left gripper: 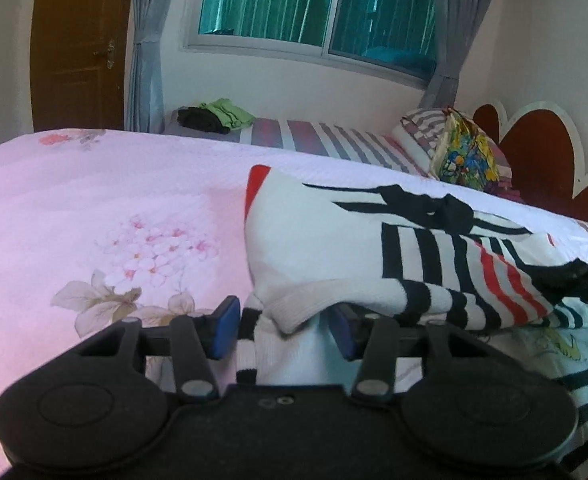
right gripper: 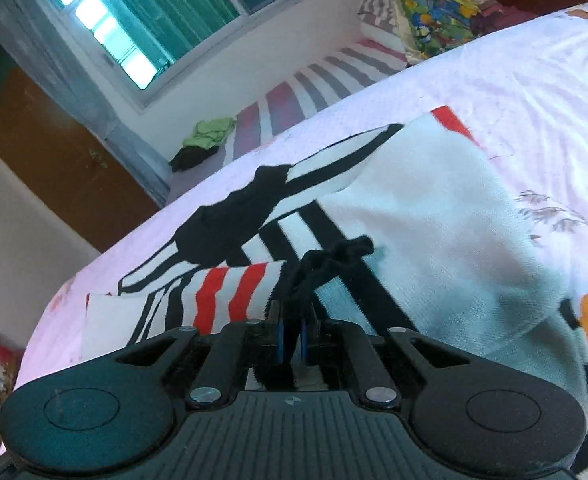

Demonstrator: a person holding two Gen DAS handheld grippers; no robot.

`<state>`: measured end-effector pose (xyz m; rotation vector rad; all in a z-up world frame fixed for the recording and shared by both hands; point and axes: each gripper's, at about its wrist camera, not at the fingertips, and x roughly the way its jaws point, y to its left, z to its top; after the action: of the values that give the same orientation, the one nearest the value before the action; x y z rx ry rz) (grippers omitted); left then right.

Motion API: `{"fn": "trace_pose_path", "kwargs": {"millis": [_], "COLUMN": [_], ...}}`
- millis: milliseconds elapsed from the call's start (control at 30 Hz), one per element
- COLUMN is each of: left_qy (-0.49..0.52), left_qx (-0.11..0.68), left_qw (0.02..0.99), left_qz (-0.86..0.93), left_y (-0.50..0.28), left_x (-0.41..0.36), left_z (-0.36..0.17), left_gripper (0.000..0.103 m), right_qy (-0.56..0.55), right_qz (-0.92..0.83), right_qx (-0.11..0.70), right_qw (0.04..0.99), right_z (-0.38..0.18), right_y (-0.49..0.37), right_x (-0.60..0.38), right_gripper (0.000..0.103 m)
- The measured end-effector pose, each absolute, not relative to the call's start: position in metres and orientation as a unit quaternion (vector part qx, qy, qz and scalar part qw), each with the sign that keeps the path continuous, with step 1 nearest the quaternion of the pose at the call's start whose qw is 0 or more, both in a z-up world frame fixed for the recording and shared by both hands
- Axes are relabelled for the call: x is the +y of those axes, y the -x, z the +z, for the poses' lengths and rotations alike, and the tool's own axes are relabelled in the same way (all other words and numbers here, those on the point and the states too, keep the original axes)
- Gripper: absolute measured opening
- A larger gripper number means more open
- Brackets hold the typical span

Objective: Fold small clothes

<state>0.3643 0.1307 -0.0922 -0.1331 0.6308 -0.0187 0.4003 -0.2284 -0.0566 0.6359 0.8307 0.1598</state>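
Cuff [right gripper: 334, 256] of the striped garment [left gripper: 334, 240] is pinched by the right gripper [right gripper: 291, 340]; the left gripper [left gripper: 283, 328], part-spread around the hem, is best closed before folding.

Both wrist cameras sit close over the bed [left gripper: 93, 184], looking toward the window [left gripper: 314, 4]; the right view is rolled.

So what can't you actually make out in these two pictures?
- Left wrist view: the left gripper straddles the striped garment; pad contact is hidden by folds.
- Right wrist view: the right gripper pinches black fabric; its edge is hidden.
- Dark and green clothes: too small.
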Motion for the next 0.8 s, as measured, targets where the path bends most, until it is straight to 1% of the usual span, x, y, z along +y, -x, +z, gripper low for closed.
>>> {"fn": "trace_pose_path", "kwargs": {"millis": [100, 133, 167, 233, 367, 400, 467, 533, 567, 600, 667, 700, 800], "left_qy": [0.068, 0.073, 0.077, 0.117, 0.224, 0.239, 0.241, 0.208, 0.200, 0.192, 0.177, 0.171, 0.151], "left_qx": [0.314, 0.314, 0.313, 0.315, 0.308, 0.304, 0.296, 0.280, 0.271, 0.272, 0.286, 0.290, 0.307], "left_qw": [0.947, 0.947, 0.947, 0.942, 0.924, 0.922, 0.924, 0.936, 0.940, 0.941, 0.940, 0.940, 0.938], "left_qz": [0.000, 0.003, 0.010, 0.010, 0.024, 0.026, 0.034, 0.047, 0.054, 0.058, 0.060, 0.056, 0.050], "left_y": [-0.365, -0.366, -0.366, -0.369, -0.368, -0.366, -0.362, -0.358, -0.356, -0.357, -0.362, -0.363, -0.368], "left_x": [0.135, 0.138, 0.142, 0.153, 0.178, 0.181, 0.180, 0.171, 0.168, 0.166, 0.161, 0.160, 0.155], "left_z": [-0.093, -0.094, -0.094, -0.098, -0.108, -0.110, -0.111, -0.107, -0.106, -0.106, -0.108, -0.108, -0.108], "left_gripper": [0.044, 0.037, 0.036, 0.035, 0.033, 0.033, 0.033, 0.033, 0.033, 0.033, 0.035, 0.035, 0.038], "right_qy": [-0.316, -0.302, -0.283, -0.242, -0.178, -0.165, -0.147, -0.149, -0.148, -0.144, -0.177, -0.200, -0.246], "right_qz": [0.076, 0.078, 0.080, 0.101, 0.171, 0.196, 0.232, 0.235, 0.219, 0.188, 0.125, 0.119, 0.115], "right_qx": [0.401, 0.402, 0.403, 0.390, 0.332, 0.303, 0.242, 0.211, 0.217, 0.250, 0.370, 0.391, 0.410], "right_qw": [0.857, 0.861, 0.867, 0.883, 0.910, 0.918, 0.931, 0.937, 0.940, 0.939, 0.903, 0.891, 0.871], "right_z": [-0.059, -0.057, -0.054, -0.043, 0.003, 0.021, 0.049, 0.055, 0.045, 0.024, -0.030, -0.048, -0.075], "right_y": [-0.399, -0.401, -0.403, -0.411, -0.424, -0.422, -0.412, -0.405, -0.405, -0.413, -0.434, -0.433, -0.421], "right_x": [-0.231, -0.227, -0.221, -0.202, -0.157, -0.146, -0.136, -0.139, -0.145, -0.153, -0.178, -0.189, -0.206], "right_gripper": [0.005, 0.005, 0.005, 0.005, 0.005, 0.005, 0.005, 0.005, 0.005, 0.005, 0.005, 0.005, 0.005]}}
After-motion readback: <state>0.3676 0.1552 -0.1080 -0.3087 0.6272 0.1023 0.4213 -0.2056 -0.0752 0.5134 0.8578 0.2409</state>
